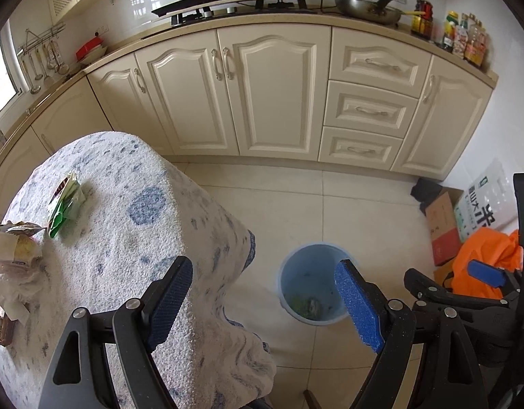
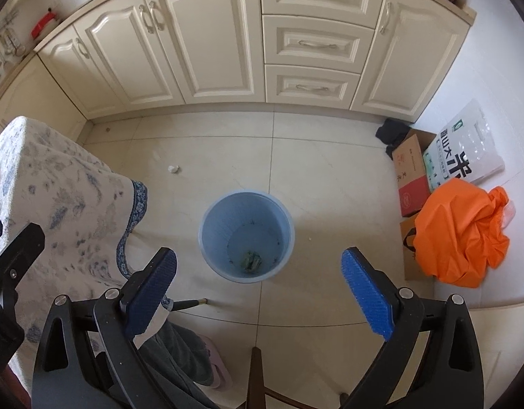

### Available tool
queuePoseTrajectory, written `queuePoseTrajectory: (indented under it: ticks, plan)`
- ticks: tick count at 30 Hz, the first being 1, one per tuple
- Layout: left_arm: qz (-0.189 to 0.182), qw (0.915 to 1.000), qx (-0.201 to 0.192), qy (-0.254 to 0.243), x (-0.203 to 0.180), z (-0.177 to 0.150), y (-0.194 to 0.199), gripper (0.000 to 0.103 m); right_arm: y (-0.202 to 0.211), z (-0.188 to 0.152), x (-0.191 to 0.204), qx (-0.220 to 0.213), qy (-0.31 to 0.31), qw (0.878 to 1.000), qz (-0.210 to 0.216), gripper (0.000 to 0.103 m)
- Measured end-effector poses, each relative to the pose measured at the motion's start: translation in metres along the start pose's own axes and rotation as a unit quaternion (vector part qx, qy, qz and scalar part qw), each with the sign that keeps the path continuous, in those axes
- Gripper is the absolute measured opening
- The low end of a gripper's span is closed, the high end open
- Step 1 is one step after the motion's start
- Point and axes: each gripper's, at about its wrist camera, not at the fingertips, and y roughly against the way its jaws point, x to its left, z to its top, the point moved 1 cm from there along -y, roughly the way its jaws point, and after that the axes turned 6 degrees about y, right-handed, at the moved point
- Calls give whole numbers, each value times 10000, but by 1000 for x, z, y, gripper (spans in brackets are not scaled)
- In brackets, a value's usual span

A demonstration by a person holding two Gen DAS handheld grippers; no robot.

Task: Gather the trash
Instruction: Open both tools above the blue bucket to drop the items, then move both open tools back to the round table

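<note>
A light blue trash bin (image 2: 247, 235) stands on the floor beside the table, with a bit of green trash at its bottom; it also shows in the left wrist view (image 1: 313, 284). My right gripper (image 2: 258, 293) is open and empty, above the bin's near rim. My left gripper (image 1: 262, 301) is open and empty, over the table's right edge. On the cloth-covered table (image 1: 132, 238) lie a green wrapper (image 1: 64, 206), crumpled wrappers and a plastic bag (image 1: 13, 255) at the left edge. A small white paper scrap (image 2: 173, 169) lies on the floor.
Cream kitchen cabinets (image 1: 262, 95) line the back wall. A cardboard box (image 2: 412, 177), a rice bag (image 2: 466, 150) and an orange bag (image 2: 463, 235) sit at the right wall. A chair back (image 2: 257, 375) and the person's leg and pink slipper (image 2: 217, 364) are below the right gripper.
</note>
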Motion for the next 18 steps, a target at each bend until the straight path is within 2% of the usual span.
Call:
queuePoseTrajectory:
  ticks: [10,18]
  plan:
    - [5,9998,-182,59,6,-9,30,82,37,-11,0,-381,-5,9993,-2,99]
    - [-32,9986,-517,138,17,-28,77,82,79,-20,12,-846,121,9963,86,99]
